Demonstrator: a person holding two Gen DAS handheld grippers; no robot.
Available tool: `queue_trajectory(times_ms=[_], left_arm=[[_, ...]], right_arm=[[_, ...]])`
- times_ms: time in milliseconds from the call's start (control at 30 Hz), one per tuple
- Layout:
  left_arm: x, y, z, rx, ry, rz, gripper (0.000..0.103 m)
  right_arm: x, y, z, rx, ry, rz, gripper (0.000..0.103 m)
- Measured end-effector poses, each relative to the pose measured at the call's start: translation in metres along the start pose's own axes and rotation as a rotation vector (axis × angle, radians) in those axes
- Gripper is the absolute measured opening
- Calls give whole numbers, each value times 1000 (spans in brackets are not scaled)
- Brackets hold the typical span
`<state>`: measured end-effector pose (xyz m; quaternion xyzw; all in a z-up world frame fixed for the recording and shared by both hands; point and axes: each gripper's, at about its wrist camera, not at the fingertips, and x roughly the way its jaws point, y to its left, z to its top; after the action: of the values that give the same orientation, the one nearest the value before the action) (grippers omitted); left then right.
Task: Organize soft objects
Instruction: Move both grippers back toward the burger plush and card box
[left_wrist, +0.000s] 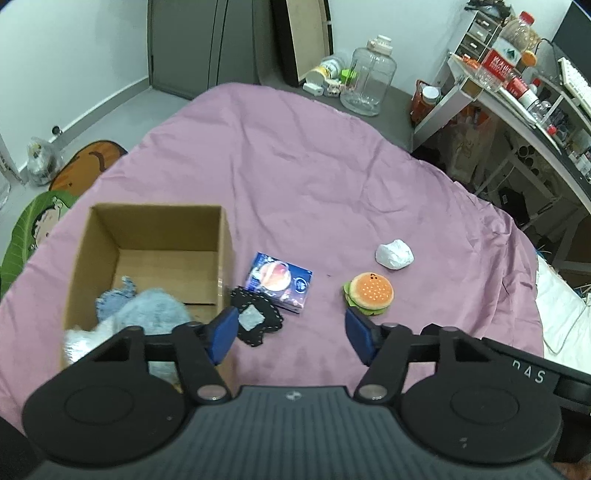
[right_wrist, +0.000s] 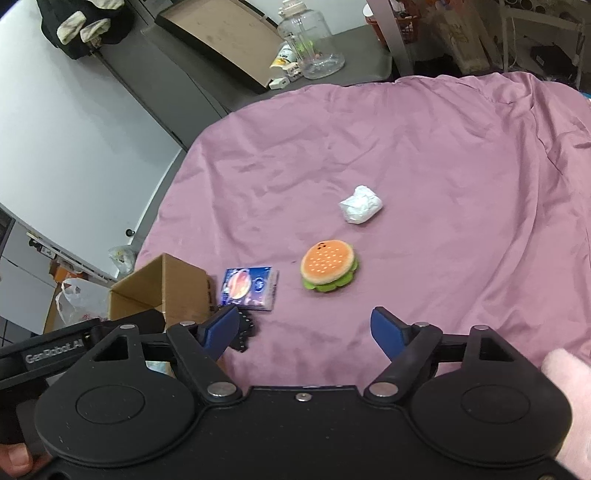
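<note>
An open cardboard box (left_wrist: 85, 258) sits on the pink bedspread (left_wrist: 303, 177) at the left; a pale blue fluffy item (left_wrist: 147, 306) and a white piece lie inside. Beside it lie a black stitched patch (left_wrist: 258, 321), a blue tissue pack (left_wrist: 279, 282), a plush burger (left_wrist: 369, 293) and a crumpled white wad (left_wrist: 394, 254). My left gripper (left_wrist: 291, 332) is open and empty, above the bedspread between patch and burger. My right gripper (right_wrist: 306, 328) is open and empty, just short of the burger (right_wrist: 328, 266), with the tissue pack (right_wrist: 249, 288), wad (right_wrist: 360, 205) and box (right_wrist: 162, 291) in view.
A large clear jar (left_wrist: 369, 79) and small bottles stand on the grey floor beyond the bed. A cluttered white desk (left_wrist: 517, 110) is at the right. Printed mats (left_wrist: 33, 229) lie on the floor at the left. The left gripper's body (right_wrist: 55, 347) shows at the right wrist view's lower left.
</note>
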<state>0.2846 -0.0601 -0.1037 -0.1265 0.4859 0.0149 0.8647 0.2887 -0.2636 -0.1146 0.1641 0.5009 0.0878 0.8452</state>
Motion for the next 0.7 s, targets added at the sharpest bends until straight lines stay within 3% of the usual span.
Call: queue_trajectory(times_ms=[167,533,700], left_arm=[[27,-10,-3,-19,22,30,54],[84,-21,-10,-19,83,123,54],[109,-21,-13,-12,95,198,47]], right_arm=[[16,-10,7,-8,26,2,74],[59,-34,19,32,99,28,68],[78,-38,25,31,136,46,66]])
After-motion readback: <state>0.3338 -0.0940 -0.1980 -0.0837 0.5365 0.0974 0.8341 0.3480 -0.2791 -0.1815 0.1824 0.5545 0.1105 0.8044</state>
